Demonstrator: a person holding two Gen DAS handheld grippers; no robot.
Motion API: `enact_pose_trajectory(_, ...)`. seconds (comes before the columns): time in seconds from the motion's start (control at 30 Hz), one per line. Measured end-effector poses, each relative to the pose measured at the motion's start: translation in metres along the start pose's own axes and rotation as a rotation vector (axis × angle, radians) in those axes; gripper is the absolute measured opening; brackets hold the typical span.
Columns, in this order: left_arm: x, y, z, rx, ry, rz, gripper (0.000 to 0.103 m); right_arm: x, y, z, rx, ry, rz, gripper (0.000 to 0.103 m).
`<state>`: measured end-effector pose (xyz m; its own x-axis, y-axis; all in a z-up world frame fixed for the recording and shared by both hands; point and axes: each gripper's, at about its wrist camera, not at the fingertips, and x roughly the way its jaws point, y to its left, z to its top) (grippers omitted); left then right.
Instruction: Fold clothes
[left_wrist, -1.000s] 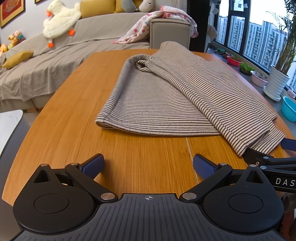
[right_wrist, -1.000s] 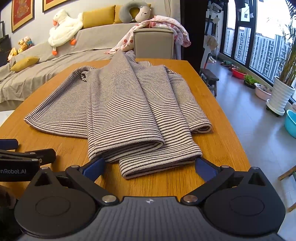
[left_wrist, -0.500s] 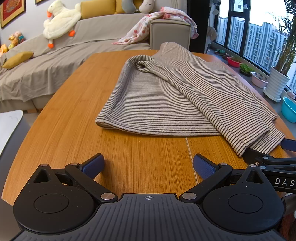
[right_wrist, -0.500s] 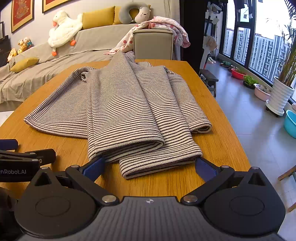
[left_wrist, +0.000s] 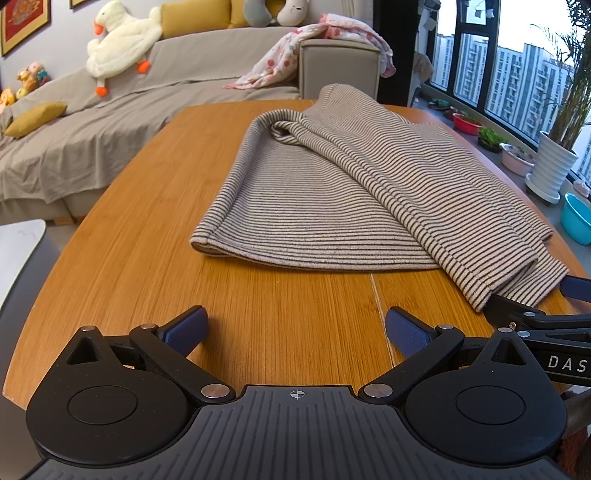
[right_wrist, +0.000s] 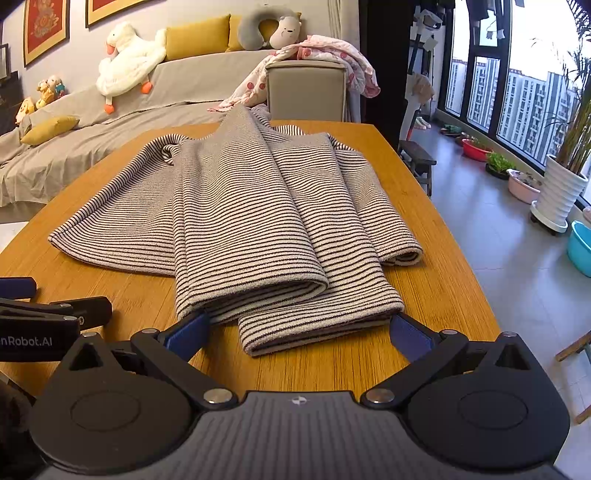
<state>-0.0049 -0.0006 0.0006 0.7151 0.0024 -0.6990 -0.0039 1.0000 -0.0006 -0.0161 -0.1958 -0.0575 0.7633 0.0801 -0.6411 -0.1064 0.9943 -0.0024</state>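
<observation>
lying on the orange-brown wooden bench (left_wrist: 147, 258), the grey knitted garment with thin dark stripes (right_wrist: 240, 206) is already partly folded. in the right wrist view, one side panel is turned over the middle, and long folded layers run from the far edge of the bench toward the near edge. at least three cuffed ends show, stacked or side by side, close to the near edge. on the left side of the bench the body of the garment is one flat layer, not yet folded in.

the right tool (right_wrist: 299, 330) has its two blue pads wide apart, one on each side of the nearest striped end. it looks to sit just above the bench, and the pads seem not to press the cloth, though the right pad is very close to it. the left tool (left_wrist: 295, 328) is also spread apart and holds nothing; it is over bare wood near the near edge, well clear of the left hem of the garment.

my judgement: the task is about half done. the left side must be brought over, then the long shape folded across, from the near end to the far end. the cloth is thick and soft, so layers may slip.
</observation>
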Motion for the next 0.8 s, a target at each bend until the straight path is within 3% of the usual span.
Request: enact_pose_trajectory(0.8,0.0011,-0.0003,0.0009,0.000,-0.011,-0.002,0.103,-0.0003,0.0012,-0.0015,0.002,-0.010,-0.001,0.103)
